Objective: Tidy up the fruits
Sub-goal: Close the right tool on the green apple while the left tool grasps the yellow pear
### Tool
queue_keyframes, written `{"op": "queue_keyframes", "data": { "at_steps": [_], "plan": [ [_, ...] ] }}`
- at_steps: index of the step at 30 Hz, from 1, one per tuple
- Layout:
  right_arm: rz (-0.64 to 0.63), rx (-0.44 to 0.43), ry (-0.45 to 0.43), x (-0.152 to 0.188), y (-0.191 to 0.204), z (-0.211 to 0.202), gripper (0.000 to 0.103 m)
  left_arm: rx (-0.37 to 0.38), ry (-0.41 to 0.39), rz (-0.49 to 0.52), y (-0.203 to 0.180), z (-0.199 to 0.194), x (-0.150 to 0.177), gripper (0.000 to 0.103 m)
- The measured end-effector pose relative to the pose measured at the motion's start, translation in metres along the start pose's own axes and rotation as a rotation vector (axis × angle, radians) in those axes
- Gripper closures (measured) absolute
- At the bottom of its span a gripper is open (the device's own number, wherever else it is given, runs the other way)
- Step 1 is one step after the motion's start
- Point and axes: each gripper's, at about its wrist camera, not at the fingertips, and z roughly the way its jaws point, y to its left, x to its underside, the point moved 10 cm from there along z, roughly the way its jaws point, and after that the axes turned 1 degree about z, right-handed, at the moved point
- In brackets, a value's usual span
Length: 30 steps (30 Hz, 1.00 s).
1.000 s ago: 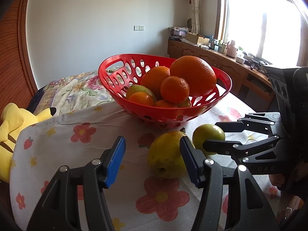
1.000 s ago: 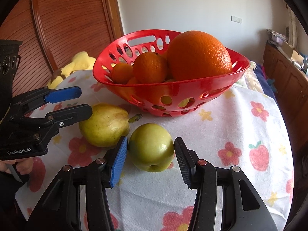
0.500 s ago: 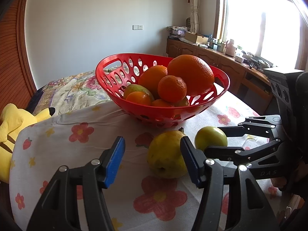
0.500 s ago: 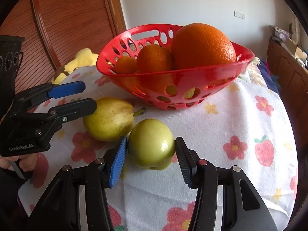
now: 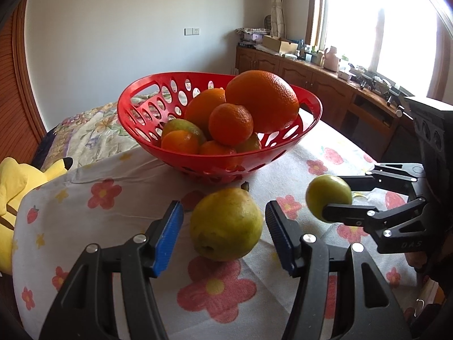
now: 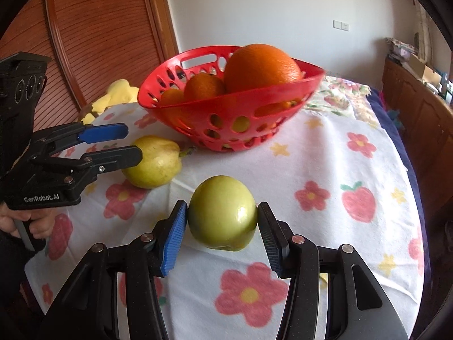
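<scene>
A red perforated basket (image 5: 133,104) holds several oranges, a big orange (image 5: 263,102) on top. In front of it a yellow-green pear (image 5: 226,223) lies on the flowered cloth. My left gripper (image 5: 223,212) is open and straddles the pear, with a gap at each blue pad. A green apple (image 6: 223,198) hangs just above the cloth, with my right gripper (image 6: 221,221) shut on it. The right wrist view shows the basket (image 6: 226,99), the pear (image 6: 154,161) and the left gripper (image 6: 133,143). The left wrist view shows the apple (image 5: 325,198) to the pear's right.
The table's flowered cloth (image 5: 113,198) falls away at the left and near edges. A yellow plush toy (image 5: 17,181) lies beyond the left edge. Wooden cabinets (image 5: 325,85) run under the window. A hand (image 6: 31,223) grips the left handle.
The right gripper has lifted the apple off the cloth and carried it away from the pear. The pear now sits midway between the left gripper's pads instead of against one.
</scene>
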Motion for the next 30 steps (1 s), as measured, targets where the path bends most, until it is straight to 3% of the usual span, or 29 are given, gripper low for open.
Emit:
{"op": "queue_keyframes", "data": {
  "at_steps": [14, 19, 30],
  "plan": [
    [0.012, 0.001, -0.003, 0.010, -0.010, -0.002, 0.051, -0.076, 0.070, 0.023, 0.002, 0.025, 0.005, 0.037],
    [0.017, -0.002, -0.001, 0.014, -0.012, -0.002, 0.051, -0.037, 0.100, 0.003, 0.003, 0.031, 0.012, 0.036],
    [0.022, -0.005, -0.001, 0.015, -0.011, -0.005, 0.051, -0.042, 0.121, 0.017, -0.002, 0.040, 0.014, 0.036]
  ]
}}
